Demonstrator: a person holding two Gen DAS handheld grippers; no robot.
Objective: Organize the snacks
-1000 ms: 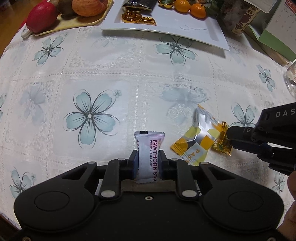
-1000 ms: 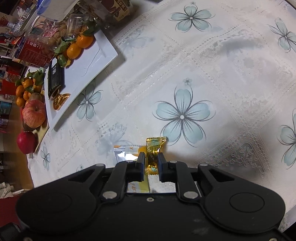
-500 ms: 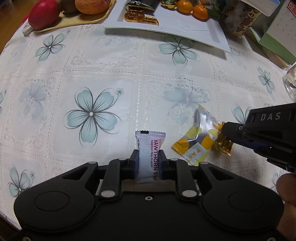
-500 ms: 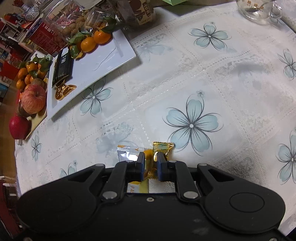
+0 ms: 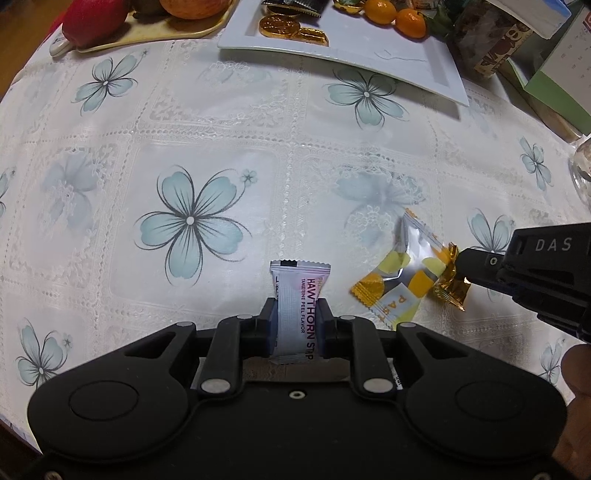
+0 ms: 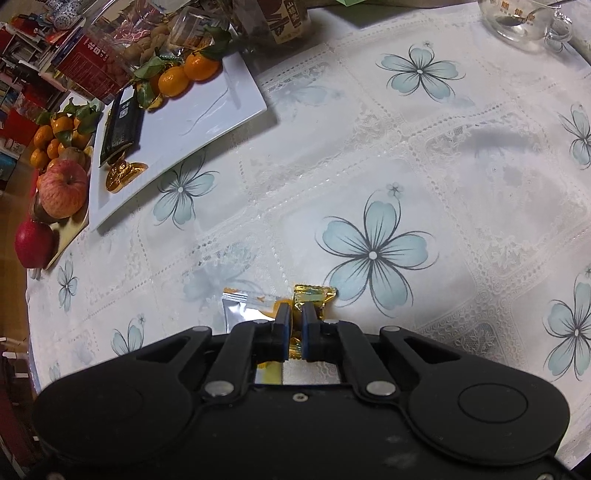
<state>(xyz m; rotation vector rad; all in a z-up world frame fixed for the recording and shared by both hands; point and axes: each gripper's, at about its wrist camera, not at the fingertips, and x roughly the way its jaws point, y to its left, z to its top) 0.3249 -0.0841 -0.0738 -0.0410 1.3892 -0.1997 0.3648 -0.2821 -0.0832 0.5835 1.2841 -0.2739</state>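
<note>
My left gripper [image 5: 295,314] is shut on a white hawthorn strip packet [image 5: 297,295] and holds it upright over the flowered tablecloth. My right gripper [image 6: 295,317] is shut on a gold foil candy [image 6: 312,295]; it also shows in the left wrist view [image 5: 452,286], held at the right. A yellow and silver snack packet [image 5: 400,273] lies on the cloth just left of the candy, and shows in the right wrist view [image 6: 245,304]. A white rectangular plate [image 5: 369,55] stands at the far side with gold coins [image 5: 280,26], a black packet and tangerines.
A yellow tray [image 5: 147,33] with apples and a red fruit stands far left. Boxes and a patterned jar [image 5: 491,40] crowd the far right. A glass cup [image 6: 524,18] stands near the table's edge in the right wrist view. The white plate also shows there [image 6: 207,122].
My right gripper has lifted the gold candy a little off the cloth and tilted up, showing more of the far table. My left gripper holds the hawthorn packet and has edged forward.
</note>
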